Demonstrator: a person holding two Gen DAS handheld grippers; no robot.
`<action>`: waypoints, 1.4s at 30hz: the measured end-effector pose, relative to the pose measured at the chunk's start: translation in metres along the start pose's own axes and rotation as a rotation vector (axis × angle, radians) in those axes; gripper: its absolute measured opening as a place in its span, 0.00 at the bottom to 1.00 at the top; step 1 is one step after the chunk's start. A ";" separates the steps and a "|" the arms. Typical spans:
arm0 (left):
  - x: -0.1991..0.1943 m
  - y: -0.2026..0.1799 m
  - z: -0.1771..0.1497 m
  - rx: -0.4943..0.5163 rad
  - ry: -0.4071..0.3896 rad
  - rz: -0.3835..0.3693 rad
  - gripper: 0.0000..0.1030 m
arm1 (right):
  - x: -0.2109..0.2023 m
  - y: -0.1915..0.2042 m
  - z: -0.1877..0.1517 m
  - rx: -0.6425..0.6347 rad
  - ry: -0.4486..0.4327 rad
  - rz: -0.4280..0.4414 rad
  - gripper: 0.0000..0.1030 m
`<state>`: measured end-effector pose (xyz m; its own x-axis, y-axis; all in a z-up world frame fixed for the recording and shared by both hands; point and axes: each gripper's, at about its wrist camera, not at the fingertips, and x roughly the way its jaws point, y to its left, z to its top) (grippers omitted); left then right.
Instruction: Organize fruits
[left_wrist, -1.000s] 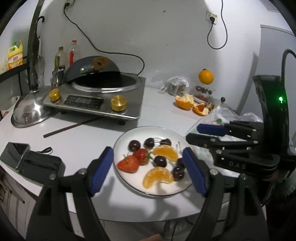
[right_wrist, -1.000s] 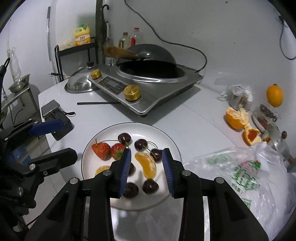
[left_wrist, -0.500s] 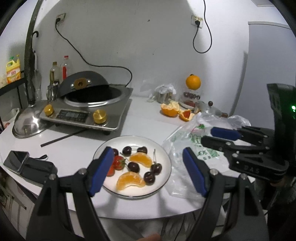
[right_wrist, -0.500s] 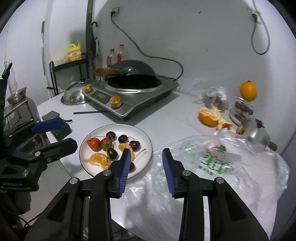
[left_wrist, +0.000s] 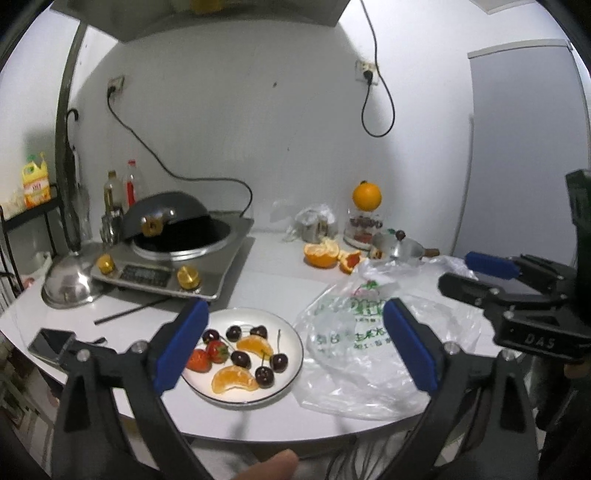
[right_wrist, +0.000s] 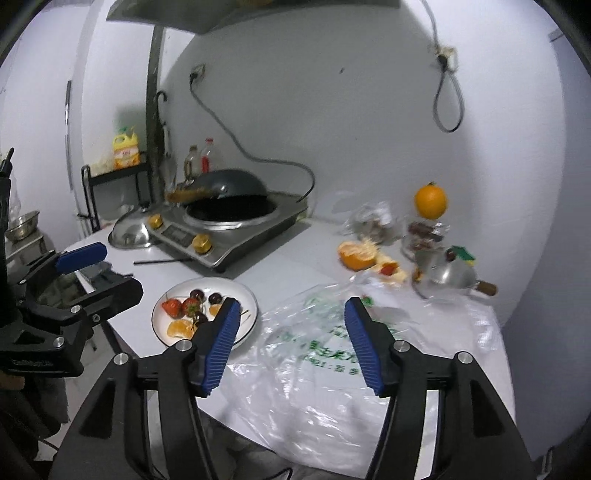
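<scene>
A white plate (left_wrist: 291, 332) near the table's front edge holds two strawberries (left_wrist: 208, 355), two orange segments (left_wrist: 233, 380) and several dark cherries (left_wrist: 240, 358). It also shows in the right wrist view (right_wrist: 247, 295). My left gripper (left_wrist: 295, 347) is open and empty, held back above the plate and table edge. My right gripper (right_wrist: 291, 343) is open and empty, above a clear plastic bag (right_wrist: 332, 354) lying right of the plate. The right gripper also shows at the right of the left wrist view (left_wrist: 476, 273).
An induction cooker with a dark wok (left_wrist: 177, 251) stands at the back left, a steel lid (left_wrist: 66, 280) beside it. Peeled orange halves (left_wrist: 321, 254), a whole orange (left_wrist: 366, 196) on a jar and a small steel pot (right_wrist: 447, 277) sit at the back right. A phone (left_wrist: 48, 341) lies front left.
Both grippers have pulled back and up from the plate, so the plate looks smaller and farther. The right gripper's jaws have opened wider. The fruit on the plate has not moved.
</scene>
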<state>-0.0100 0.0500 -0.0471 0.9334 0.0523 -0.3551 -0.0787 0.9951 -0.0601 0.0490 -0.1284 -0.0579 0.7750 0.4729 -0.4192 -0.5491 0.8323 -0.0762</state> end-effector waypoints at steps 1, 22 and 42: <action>-0.005 -0.005 0.003 0.007 -0.009 0.005 0.94 | -0.007 -0.002 0.000 0.004 -0.010 -0.006 0.61; -0.124 -0.046 0.029 0.017 -0.195 0.005 0.94 | -0.143 -0.002 -0.004 0.039 -0.240 -0.111 0.68; -0.151 -0.051 0.029 0.033 -0.236 0.031 0.99 | -0.169 0.003 -0.005 0.019 -0.284 -0.134 0.69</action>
<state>-0.1365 -0.0062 0.0367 0.9870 0.0968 -0.1286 -0.1002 0.9948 -0.0205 -0.0850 -0.2071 0.0084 0.8980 0.4183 -0.1368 -0.4323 0.8966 -0.0959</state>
